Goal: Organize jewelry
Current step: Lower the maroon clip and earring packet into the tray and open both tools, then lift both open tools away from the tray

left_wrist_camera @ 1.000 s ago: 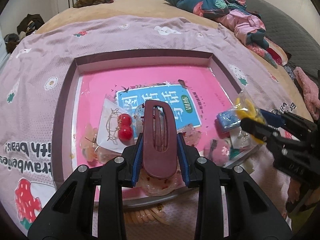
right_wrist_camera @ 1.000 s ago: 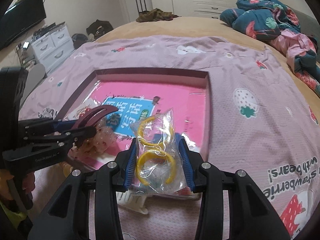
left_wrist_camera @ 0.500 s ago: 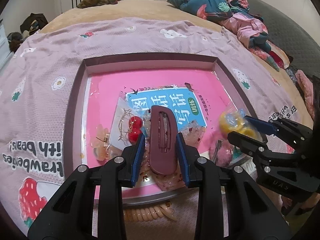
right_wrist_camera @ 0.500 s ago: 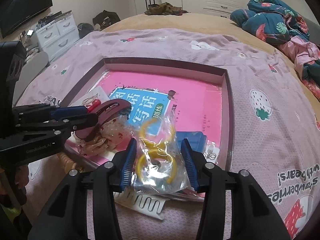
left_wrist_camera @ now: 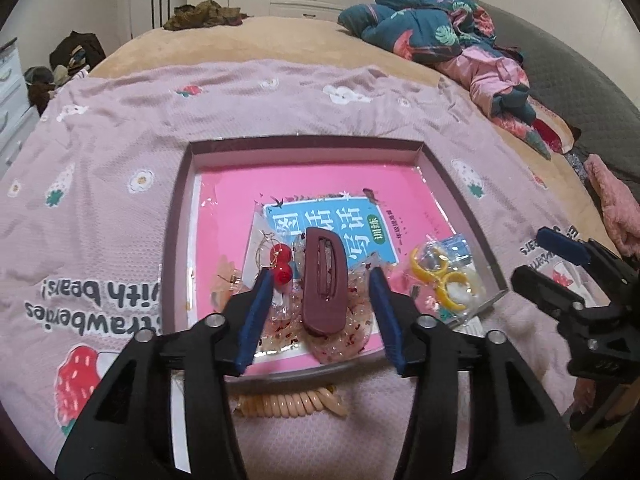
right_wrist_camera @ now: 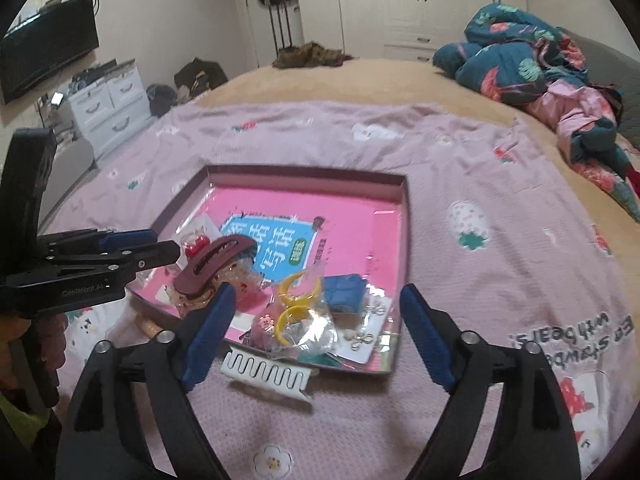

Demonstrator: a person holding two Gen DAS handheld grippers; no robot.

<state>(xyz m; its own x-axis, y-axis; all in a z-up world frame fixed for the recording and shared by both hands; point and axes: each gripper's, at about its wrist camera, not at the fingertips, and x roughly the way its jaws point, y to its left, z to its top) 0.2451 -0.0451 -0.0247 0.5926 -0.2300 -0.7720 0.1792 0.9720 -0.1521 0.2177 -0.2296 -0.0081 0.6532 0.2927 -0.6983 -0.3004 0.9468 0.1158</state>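
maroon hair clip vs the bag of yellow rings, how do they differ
The maroon hair clip is one solid, opaque piece; the bag of yellow rings is clear plastic holding several loose rings. The hair clip lies on a speckled clear pouch at the tray's near edge, the bag toward its right corner. Both are inside the tray, ungripped.

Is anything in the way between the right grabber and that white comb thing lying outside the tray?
Nothing visible is. The white comb lies on the blanket, just outside the tray, right ahead of the open right gripper.
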